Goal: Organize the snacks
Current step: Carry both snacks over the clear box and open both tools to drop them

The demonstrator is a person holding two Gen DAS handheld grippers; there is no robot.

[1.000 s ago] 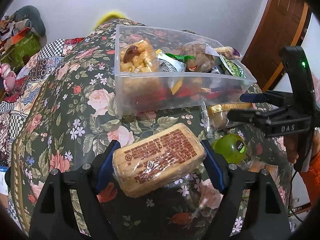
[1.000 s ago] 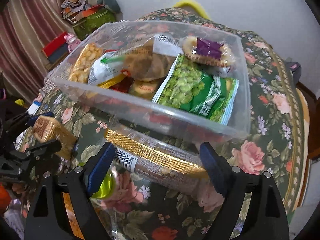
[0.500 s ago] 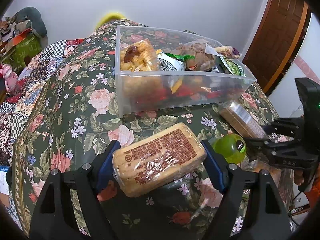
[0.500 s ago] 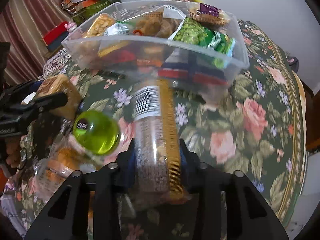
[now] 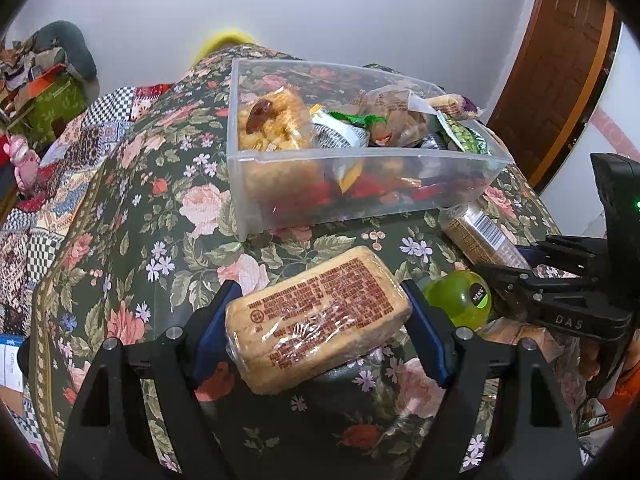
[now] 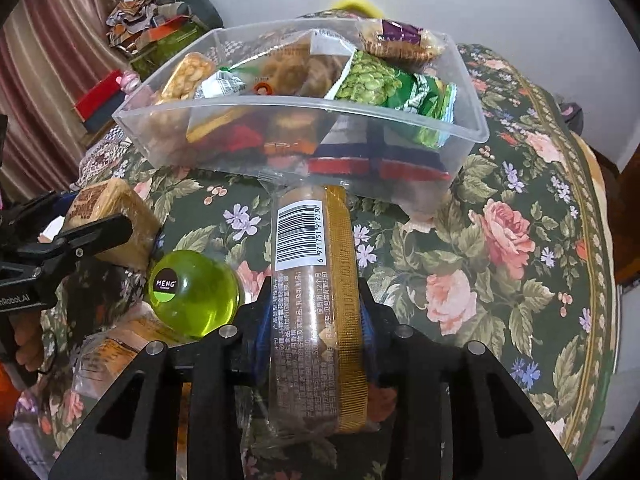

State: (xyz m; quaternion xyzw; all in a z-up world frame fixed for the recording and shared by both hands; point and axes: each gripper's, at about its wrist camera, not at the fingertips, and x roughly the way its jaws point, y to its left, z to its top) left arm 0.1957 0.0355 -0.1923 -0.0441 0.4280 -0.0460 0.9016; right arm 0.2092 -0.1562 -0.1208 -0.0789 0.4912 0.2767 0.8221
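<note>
1. The right tongs squeeze the long cookie pack; it points far, straight at the clear box.
2. The left tongs squeeze the square cake pack, box far ahead.

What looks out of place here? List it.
Three snacks are outside the clear bin: the biscuit sleeve in the right hand-held gripper, the tan wafer pack in the left hand-held gripper, and a green jelly cup loose on the tablecloth. Nothing spilled or torn.
</note>
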